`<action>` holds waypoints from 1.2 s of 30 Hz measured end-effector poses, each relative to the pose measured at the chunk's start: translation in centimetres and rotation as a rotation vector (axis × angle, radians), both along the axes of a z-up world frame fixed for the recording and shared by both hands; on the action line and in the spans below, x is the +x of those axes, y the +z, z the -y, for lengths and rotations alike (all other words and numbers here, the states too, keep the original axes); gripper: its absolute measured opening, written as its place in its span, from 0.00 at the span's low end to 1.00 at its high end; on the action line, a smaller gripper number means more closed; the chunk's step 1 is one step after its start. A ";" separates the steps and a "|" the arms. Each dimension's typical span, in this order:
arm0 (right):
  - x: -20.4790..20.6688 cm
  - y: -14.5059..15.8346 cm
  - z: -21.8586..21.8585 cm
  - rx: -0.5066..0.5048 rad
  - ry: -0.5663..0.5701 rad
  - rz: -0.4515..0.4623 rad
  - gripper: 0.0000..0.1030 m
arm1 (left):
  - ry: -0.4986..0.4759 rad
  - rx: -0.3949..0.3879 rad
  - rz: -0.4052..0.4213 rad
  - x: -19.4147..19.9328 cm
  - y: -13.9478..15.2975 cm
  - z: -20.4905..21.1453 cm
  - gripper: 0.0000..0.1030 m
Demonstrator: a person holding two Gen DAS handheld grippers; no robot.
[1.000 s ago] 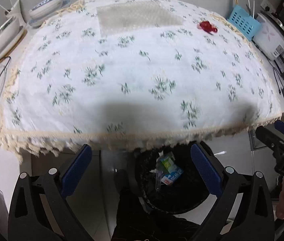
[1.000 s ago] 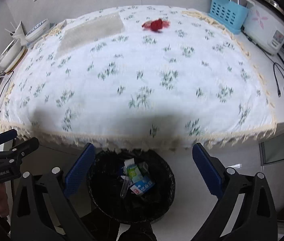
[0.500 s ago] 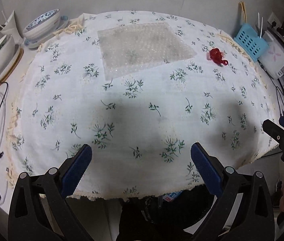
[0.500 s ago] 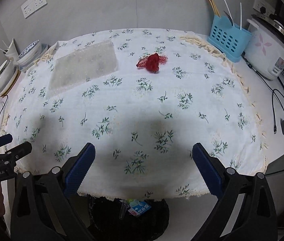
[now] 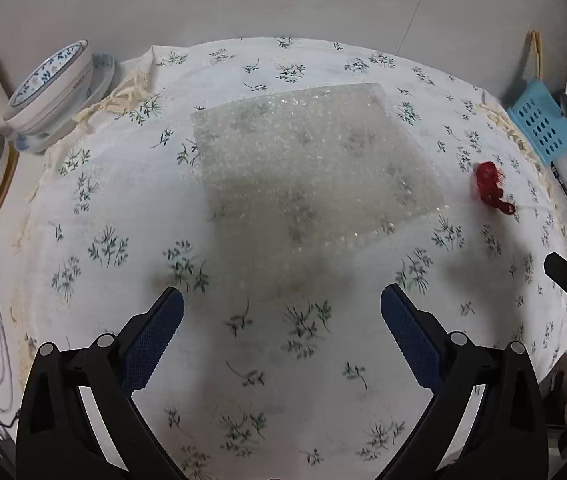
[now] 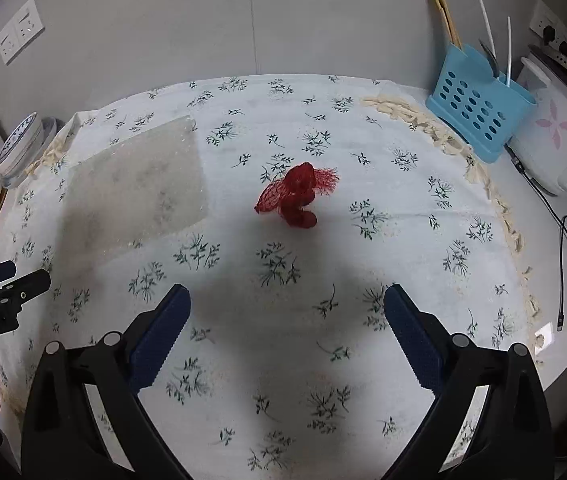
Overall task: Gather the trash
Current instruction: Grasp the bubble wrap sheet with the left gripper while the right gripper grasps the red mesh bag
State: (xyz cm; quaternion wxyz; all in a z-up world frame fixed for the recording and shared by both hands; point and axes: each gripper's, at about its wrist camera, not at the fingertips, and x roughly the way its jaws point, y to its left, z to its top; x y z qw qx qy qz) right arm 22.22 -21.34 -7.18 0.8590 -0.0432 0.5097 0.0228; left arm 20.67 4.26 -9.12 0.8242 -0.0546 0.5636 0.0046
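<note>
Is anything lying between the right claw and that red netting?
Nothing but bare flowered tablecloth lies between the right gripper and the red mesh net, as the right wrist view shows.

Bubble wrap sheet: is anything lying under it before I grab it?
Through the clear bubble wrap sheet only the floral tablecloth shows, sprigs blurred, no lump. A thin flat item beneath could go unseen. The red mesh net lies apart, uncovered.
</note>
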 end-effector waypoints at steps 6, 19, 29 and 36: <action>5.1 -2.3 0.0 0.013 -0.044 -0.046 0.85 | 0.008 -0.018 -0.044 6.2 -2.4 -1.6 0.94; 11.2 -6.0 -0.2 0.007 -0.090 -0.130 0.62 | -0.038 0.009 -0.111 12.2 -5.5 -1.1 0.92; 11.9 -7.2 -1.3 -0.024 -0.078 -0.161 0.30 | -0.106 0.116 -0.161 13.4 -5.8 2.0 0.69; 12.0 -7.2 -2.1 -0.030 -0.059 -0.163 0.20 | -0.123 0.125 -0.169 14.3 -5.9 3.7 0.51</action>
